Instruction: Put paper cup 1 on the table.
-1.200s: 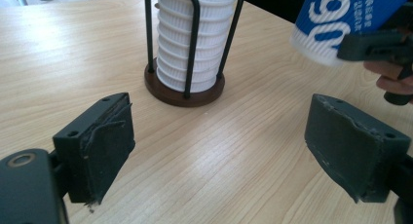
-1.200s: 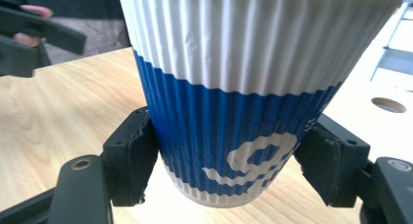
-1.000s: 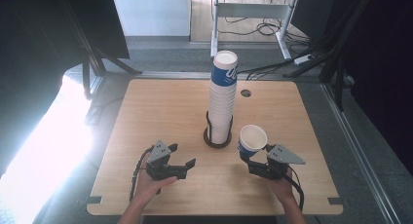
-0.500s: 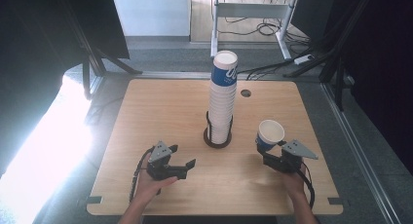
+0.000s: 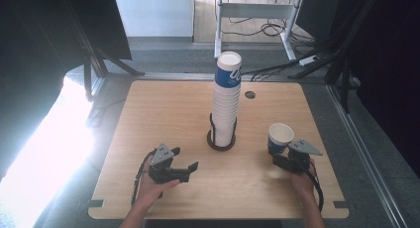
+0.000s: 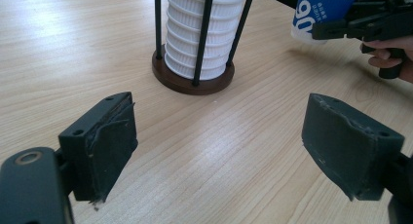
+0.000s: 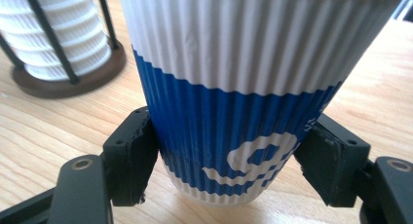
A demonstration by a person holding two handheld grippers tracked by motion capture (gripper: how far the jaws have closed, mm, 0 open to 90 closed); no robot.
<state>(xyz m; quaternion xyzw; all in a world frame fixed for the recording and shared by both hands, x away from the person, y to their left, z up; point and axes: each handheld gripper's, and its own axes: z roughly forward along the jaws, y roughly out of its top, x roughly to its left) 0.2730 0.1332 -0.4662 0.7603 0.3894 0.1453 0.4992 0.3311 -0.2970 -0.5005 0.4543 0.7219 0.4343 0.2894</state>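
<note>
A blue and white ribbed paper cup (image 5: 280, 135) stands upright in my right gripper (image 5: 276, 154), near the table's right side; in the right gripper view the pads press both sides of the cup (image 7: 243, 87) low on its blue band. A tall stack of the same cups (image 5: 227, 99) sits in a dark wire holder (image 5: 221, 144) at the table's middle. My left gripper (image 5: 185, 159) rests at the front left, pointing toward the holder (image 6: 190, 83). Its jaws have just been closing a little and still stand apart, with nothing between them (image 6: 219, 151).
The wooden table (image 5: 163, 109) has a round cable hole (image 5: 249, 95) behind the stack. A bright sunlit floor patch lies off its left edge. Desk legs and cables stand beyond the far edge.
My right gripper has carried the cup to the right, away from the stack, and lower toward the table. The left hand has stayed where it was.
</note>
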